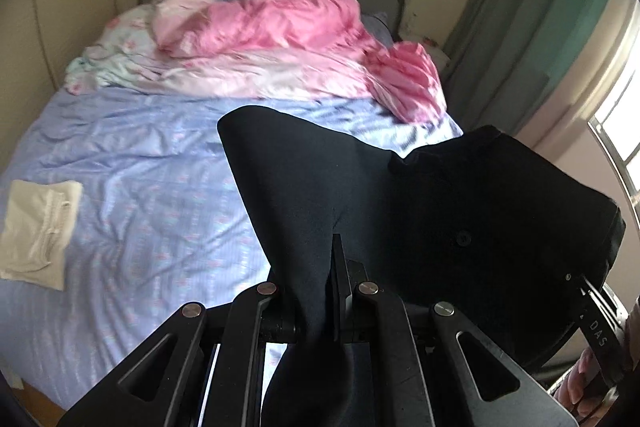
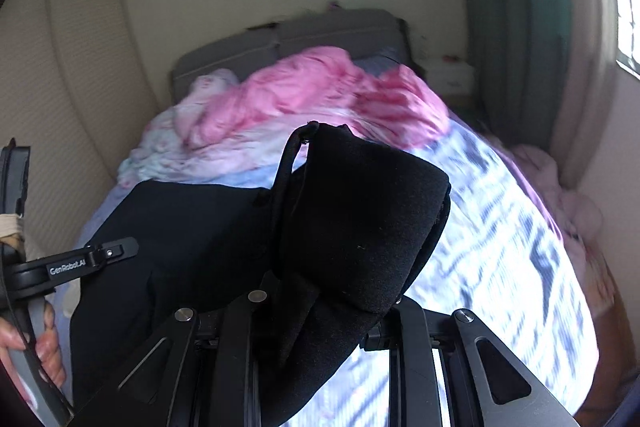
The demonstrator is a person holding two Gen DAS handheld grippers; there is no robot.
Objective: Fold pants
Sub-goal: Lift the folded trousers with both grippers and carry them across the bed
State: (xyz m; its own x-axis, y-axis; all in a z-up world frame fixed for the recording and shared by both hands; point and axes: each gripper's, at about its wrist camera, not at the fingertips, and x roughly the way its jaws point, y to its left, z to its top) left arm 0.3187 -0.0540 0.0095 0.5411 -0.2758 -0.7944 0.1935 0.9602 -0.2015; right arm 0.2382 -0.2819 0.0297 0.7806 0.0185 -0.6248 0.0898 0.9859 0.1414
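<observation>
Black fabric, the pants (image 1: pixel 420 195), hangs bunched in both tools above the bed (image 1: pixel 140 187). Left gripper (image 1: pixel 320 291): jaws pressed nearly together, pinching a fold of the cloth that runs down between the fingers and out below the tool. Right gripper (image 2: pixel 320 311): fingertips buried under cloth, jaws narrowly apart with a thick wad clamped between them; it reads as a grip on the waistband end.

Step in hand, as I judge it: pick-up and spread. The garment is held up off the sheet by two points, not yet laid flat, and no fold is made. Next move calls for pulling the two tools apart sideways to take out the slack, then lowering the pants flat onto the bare blue sheet ahead of the grippers, short of the pink quilt (image 1: pixel 280 27) further forward.

Look of the pants: dark, matte, medium-weight, soft drape. Ahead of the left tool one panel stands up as a wide flap; to its right sits a rounded mass with a small button (image 1: pixel 464 238). In the right wrist view a belt loop or cord (image 2: pixel 290 155) arcs up just ahead of the tool, above a thick rolled bulge. Legs are not separately visible; can't tell which end hangs lowest.

A folded white cloth (image 1: pixel 36 227) lies on the sheet, well left of the left tool.
</observation>
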